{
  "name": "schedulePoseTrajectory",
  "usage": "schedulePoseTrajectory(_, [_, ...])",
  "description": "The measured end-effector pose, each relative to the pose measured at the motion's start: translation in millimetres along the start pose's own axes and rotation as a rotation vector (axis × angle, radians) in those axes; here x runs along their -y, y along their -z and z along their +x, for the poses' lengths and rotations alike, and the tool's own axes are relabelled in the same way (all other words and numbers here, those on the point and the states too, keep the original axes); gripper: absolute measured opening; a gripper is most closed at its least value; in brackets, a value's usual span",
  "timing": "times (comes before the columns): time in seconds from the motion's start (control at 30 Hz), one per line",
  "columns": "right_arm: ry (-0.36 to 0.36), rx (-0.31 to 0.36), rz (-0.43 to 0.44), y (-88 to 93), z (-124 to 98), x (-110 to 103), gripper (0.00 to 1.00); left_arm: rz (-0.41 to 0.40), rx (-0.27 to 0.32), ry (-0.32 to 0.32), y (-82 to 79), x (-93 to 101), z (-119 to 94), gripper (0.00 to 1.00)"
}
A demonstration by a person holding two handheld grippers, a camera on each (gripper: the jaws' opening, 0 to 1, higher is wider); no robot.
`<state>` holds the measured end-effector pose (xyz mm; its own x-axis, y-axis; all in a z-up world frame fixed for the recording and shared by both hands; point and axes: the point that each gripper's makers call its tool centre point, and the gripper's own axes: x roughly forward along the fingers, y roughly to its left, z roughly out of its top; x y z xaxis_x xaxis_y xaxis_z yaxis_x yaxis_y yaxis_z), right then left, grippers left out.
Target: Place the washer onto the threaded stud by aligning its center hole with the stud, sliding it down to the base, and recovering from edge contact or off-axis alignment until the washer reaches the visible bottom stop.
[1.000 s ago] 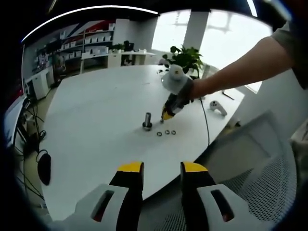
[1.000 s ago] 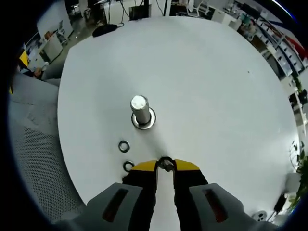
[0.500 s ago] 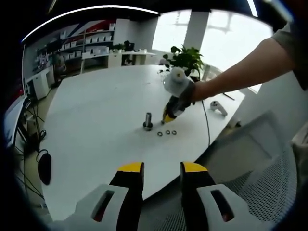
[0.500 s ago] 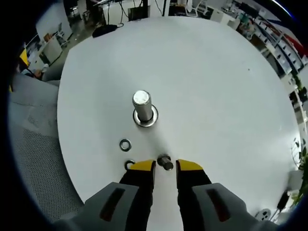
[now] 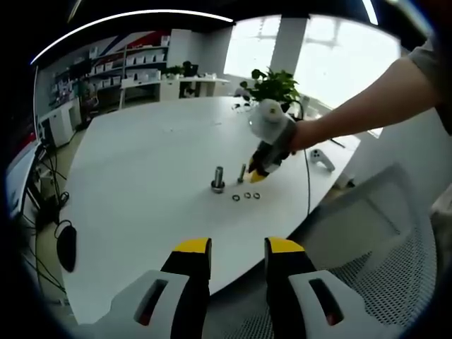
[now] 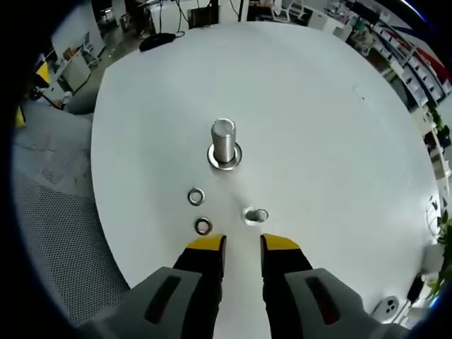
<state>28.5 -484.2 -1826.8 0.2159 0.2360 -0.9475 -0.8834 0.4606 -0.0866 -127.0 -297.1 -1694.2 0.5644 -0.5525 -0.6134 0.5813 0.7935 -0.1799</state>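
Above the table, right gripper: the right gripper (image 6: 237,242) has yellow-tipped jaws parted with nothing between them. In the left gripper view the right gripper (image 5: 258,171) appears, held by a person's hand (image 5: 282,134), tips pointing down near the tabletop.

Just past the right jaws: a small metal piece (image 6: 256,215) sits on the table; it looks like a washer beside or on a short post, but I cannot tell which. In the left gripper view a short upright pin (image 5: 242,173) stands at that spot, just beside the right gripper's tips.

Loose washers: two flat silver rings, washer one (image 6: 203,226) and washer two (image 6: 195,196), lie flat on the table to the left of the jaws, near each other but apart.

Threaded stud: the threaded stud (image 6: 224,141) stands upright farther ahead, a silver cylinder with a flat top on a round flange base. Its shaft appears bare.

Left gripper: the left gripper (image 5: 237,248) is held back at the near table edge, jaws parted and holding nothing.

Open room: the white table (image 6: 325,127) is wide and bare beyond and to the right of the stud. Its curved edge runs close on the left, with a grey mesh chair (image 6: 56,212) beyond it.

Far side: a potted plant (image 5: 272,85) and a white controller (image 5: 320,159) sit near the far rim.
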Motion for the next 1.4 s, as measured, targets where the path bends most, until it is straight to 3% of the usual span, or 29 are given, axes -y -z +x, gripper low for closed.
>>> schedulePoseTrajectory(0.23, [-0.056, -0.038, 0.012, 15.5, 2.5, -19.9, 0.27, -0.002, -0.002, -0.002, 0.6, -0.3, -0.2, 0.28])
schedulePoseTrajectory(0.6, [-0.121, -0.067, -0.013, 16.8, 12.6, -43.8, 0.28, 0.002, -0.011, 0.002, 2.3, 0.7, 0.3, 0.28])
schedulePoseTrajectory(0.73, [-0.118, -0.136, -0.076, 29.6, 17.4, -46.0, 0.27, 0.001, -0.01, 0.003, 2.2, 0.6, 0.3, 0.28])
schedulePoseTrajectory(0.77, [-0.105, -0.109, -0.116, 25.0, 17.8, -43.0, 0.26, 0.001, -0.011, 0.003, 2.4, 0.6, 0.3, 0.28])
schedulePoseTrajectory(0.97, [-0.11, -0.135, -0.085, 26.0, 16.4, -42.2, 0.25, 0.005, -0.017, 0.005, 3.5, 1.1, 1.0, 0.28])
schedulePoseTrajectory(1.07, [-0.109, -0.161, -0.126, 25.4, 17.3, -43.7, 0.26, 0.005, -0.013, 0.005, 2.6, 1.2, 0.8, 0.27])
schedulePoseTrajectory(1.23, [-0.109, -0.214, -0.124, 24.5, 18.5, -42.6, 0.26, 0.007, -0.016, 0.006, 3.2, 1.8, 1.1, 0.27])
schedulePoseTrajectory(1.4, [-0.105, -0.199, -0.112, 25.7, 16.7, -42.6, 0.25, 0.005, -0.013, 0.005, 2.6, 1.7, 0.8, 0.27])
